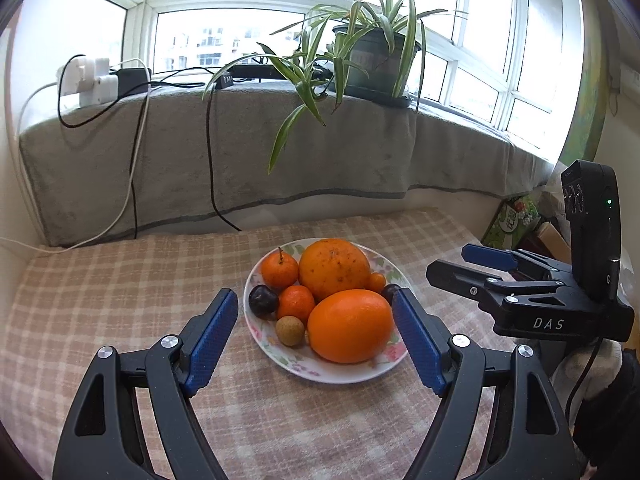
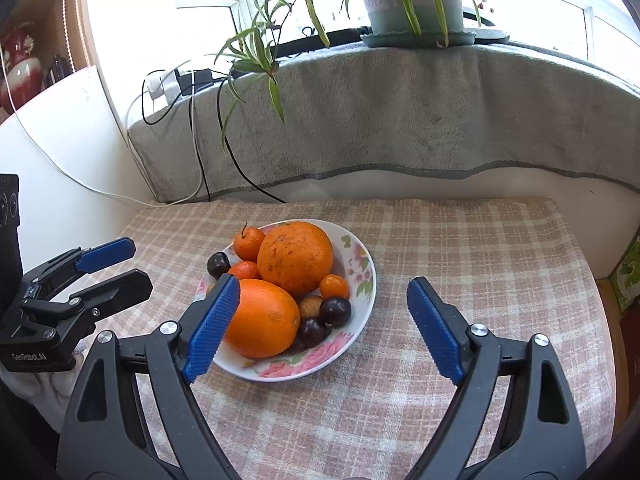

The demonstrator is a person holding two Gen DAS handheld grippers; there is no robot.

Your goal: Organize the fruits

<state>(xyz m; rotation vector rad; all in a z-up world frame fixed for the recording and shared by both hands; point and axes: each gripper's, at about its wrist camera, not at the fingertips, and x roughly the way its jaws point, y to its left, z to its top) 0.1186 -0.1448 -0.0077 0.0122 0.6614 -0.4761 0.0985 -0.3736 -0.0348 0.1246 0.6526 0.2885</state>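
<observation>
A white floral plate [image 1: 340,374] [image 2: 356,312] sits on the checked tablecloth, piled with fruit. It holds a smooth orange [image 1: 350,326] [image 2: 262,320] at the front, a larger speckled orange [image 1: 334,268] [image 2: 295,258] behind, small tangerines [image 1: 279,268] [image 2: 248,243], dark plums [image 1: 263,300] [image 2: 335,310] and a brown longan [image 1: 290,331] [image 2: 311,306]. My left gripper [image 1: 316,344] is open and empty, its blue pads either side of the plate's near edge. My right gripper [image 2: 324,328] is open and empty, right of the left one, also seen in the left wrist view [image 1: 476,264].
A grey towel [image 1: 240,152] drapes the window ledge behind the table. A potted spider plant [image 1: 372,60] stands on the ledge, leaves hanging over the table. Cables [image 1: 210,152] and a power strip [image 1: 92,76] are at the left. Green boxes [image 1: 512,220] stand at the table's right.
</observation>
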